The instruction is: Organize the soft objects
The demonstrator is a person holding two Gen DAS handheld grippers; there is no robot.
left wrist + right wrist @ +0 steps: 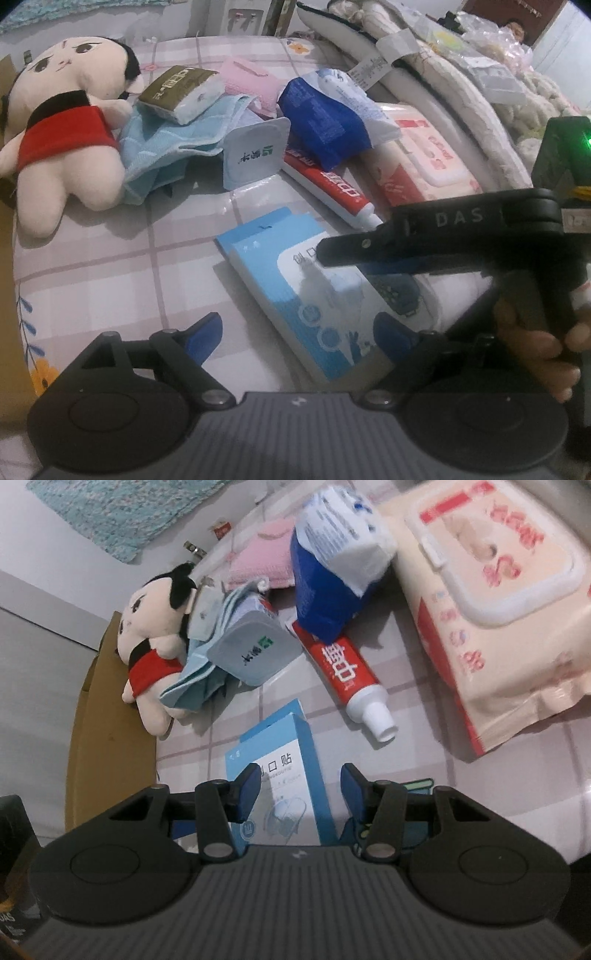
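A flat blue box (288, 273) lies on the checked bed sheet (110, 266). My left gripper (299, 338) stands open wide just in front of it, the pads clear of it on both sides. My right gripper (301, 792) hovers over the same blue box (273, 753), jaws partly apart and not pressing it; it enters the left wrist view from the right (325, 254). Farther back lie a plush doll (62, 147), a light blue towel (166, 147), a pink cloth (251, 81), an olive tissue pack (181, 92) and a blue tissue pack (325, 118).
A red toothpaste tube (325, 188), a wet-wipes pack (424, 158) and a pale square tub (255, 155) lie among the soft things. Pillows and bedding (443, 92) pile up at the back right. A cardboard box (110, 738) stands beside the bed. A hand (535, 332) holds the right gripper.
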